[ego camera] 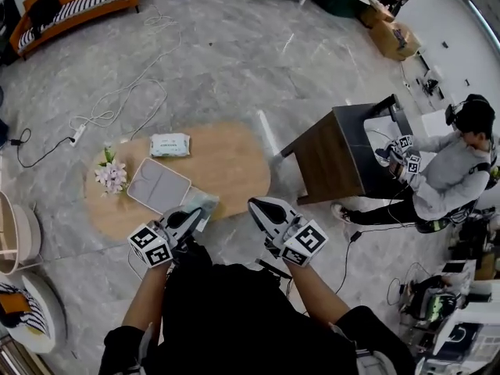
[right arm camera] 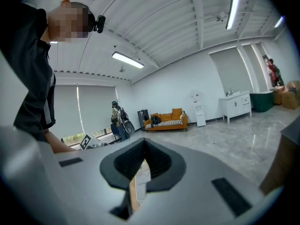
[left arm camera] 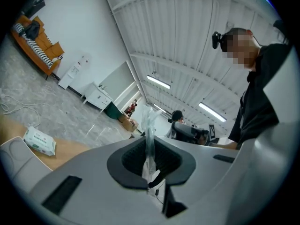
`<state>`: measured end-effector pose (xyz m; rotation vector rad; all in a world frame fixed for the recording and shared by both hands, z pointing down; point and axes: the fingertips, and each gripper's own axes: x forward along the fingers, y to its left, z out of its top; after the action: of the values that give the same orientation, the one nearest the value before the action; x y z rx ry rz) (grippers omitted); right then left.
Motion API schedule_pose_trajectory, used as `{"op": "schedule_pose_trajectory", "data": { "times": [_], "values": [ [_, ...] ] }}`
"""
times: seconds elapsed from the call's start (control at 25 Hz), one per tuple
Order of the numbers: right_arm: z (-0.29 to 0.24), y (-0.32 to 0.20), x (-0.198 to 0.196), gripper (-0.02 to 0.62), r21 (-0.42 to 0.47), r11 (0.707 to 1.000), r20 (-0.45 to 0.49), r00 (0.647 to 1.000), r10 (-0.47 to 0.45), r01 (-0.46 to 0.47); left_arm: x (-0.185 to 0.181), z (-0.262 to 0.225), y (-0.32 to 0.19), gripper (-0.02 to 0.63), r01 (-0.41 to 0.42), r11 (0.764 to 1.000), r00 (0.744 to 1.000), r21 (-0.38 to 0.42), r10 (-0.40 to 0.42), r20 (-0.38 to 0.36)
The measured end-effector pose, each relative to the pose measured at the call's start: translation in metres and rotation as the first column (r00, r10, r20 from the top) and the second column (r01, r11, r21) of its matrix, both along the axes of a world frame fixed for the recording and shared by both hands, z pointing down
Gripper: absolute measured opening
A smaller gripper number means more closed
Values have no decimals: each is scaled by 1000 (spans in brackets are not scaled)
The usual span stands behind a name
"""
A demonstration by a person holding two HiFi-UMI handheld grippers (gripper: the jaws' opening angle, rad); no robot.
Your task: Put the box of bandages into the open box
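Pinching crinkled clear plastic film [left arm camera: 149,139], seemingly the wrapper of the flat pale-green box of bandages [ego camera: 200,204] at the oval wooden table's [ego camera: 234,162] near edge beside the shallow grey rounded open box [ego camera: 158,184], was the left gripper [ego camera: 191,216], while the right gripper's [ego camera: 258,207] jaws were pressed together.

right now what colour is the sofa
The sofa is orange, clearest in the right gripper view.

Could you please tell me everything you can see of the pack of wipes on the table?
The pack of wipes is a soft white packet with green print on top. It lies flat near the far edge of the oval wooden table, apart from the open grey box and flowers; only the tabletop touches it.
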<state>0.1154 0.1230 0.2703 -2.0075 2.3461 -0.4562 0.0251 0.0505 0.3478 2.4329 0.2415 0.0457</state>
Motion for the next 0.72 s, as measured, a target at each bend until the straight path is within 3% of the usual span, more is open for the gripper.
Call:
{"op": "schedule_pose_trajectory", "data": {
  "times": [0.36,0.6,0.72],
  "values": [
    [10,-79,-1,11,-28,992,-44,991,-123,122,22,16,-36,37,19,996,1000,-88,-21,-21],
    [47,-124,21,11,-75,976,22,978,-205,206,21,37,-66,38,154,981,988,-122,-153,17],
    [67,-150,21,11,-75,952,40,955,-295,297,16,59,-80,37,255,955,967,-149,-249,61]
  ]
}}
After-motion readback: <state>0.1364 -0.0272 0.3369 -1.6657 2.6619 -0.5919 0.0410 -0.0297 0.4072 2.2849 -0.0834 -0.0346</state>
